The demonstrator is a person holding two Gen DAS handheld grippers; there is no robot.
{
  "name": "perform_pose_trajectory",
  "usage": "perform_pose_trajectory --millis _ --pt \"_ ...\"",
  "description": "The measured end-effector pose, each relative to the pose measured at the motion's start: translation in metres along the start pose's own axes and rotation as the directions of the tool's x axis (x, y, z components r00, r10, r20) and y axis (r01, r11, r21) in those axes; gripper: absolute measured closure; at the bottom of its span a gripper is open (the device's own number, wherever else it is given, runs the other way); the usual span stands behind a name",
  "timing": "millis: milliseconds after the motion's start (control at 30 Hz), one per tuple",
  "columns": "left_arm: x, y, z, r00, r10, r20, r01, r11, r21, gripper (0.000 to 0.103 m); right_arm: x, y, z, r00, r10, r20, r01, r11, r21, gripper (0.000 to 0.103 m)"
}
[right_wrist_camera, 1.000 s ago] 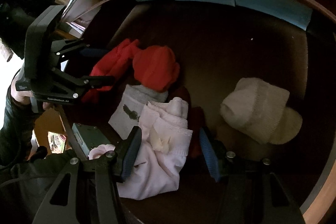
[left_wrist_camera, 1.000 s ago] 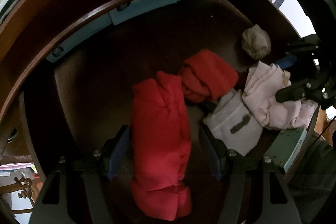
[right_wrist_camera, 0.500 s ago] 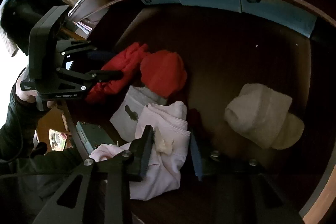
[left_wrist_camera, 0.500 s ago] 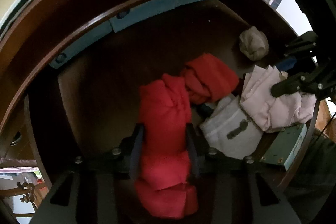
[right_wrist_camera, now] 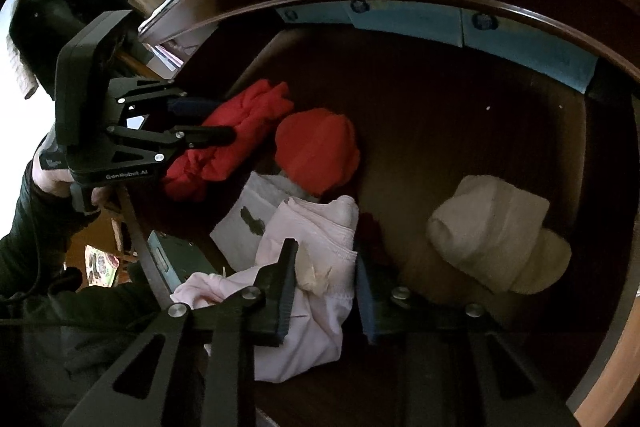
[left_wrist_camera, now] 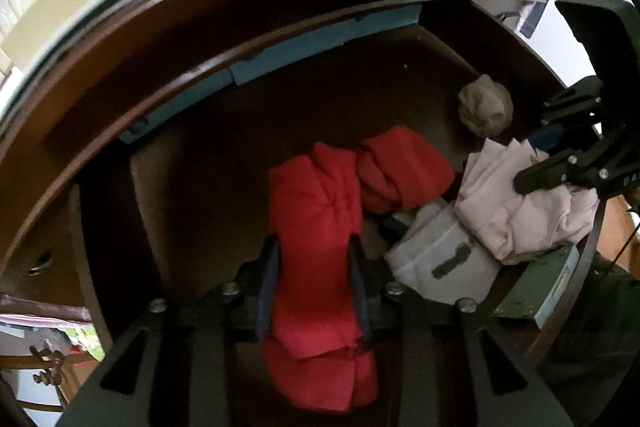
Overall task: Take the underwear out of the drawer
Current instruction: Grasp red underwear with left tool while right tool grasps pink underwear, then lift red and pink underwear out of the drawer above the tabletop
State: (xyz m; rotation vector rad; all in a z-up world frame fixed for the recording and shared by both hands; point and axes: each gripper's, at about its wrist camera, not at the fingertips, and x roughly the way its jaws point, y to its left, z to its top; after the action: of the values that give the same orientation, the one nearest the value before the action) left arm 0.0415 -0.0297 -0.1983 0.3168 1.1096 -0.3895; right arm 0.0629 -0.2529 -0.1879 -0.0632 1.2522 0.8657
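Two rolled garments are being gripped inside the dark wooden drawer (left_wrist_camera: 192, 211): the left gripper (left_wrist_camera: 314, 287) has just closed onto the long red underwear (left_wrist_camera: 316, 227), and the right gripper (right_wrist_camera: 324, 291) onto the pale pink underwear (right_wrist_camera: 316, 239). Both look ready to lift out. Only the right view shows the cream bundle (right_wrist_camera: 492, 231) clearly, and the person's hand (right_wrist_camera: 52, 175).

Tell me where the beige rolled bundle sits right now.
The beige bundle lies alone on the drawer floor, right of the right gripper.
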Motion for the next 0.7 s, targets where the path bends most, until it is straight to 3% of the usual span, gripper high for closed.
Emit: perform_pose_trajectory --millis 433,700 --pt "-0.017 0.005 -0.006 0.993 0.048 0.112 -0.041 0.997 -0.063 0.075 -0.003 0.002 -0.001 1.0 -0.001 0.018 0.001 1.0 -0.009 0.081" --pt "-0.029 0.006 -0.01 0.977 0.08 0.197 -0.063 0.994 -0.091 0.075 -0.009 0.004 -0.003 0.997 -0.004 0.074 0.006 1.0 -0.022 0.085"
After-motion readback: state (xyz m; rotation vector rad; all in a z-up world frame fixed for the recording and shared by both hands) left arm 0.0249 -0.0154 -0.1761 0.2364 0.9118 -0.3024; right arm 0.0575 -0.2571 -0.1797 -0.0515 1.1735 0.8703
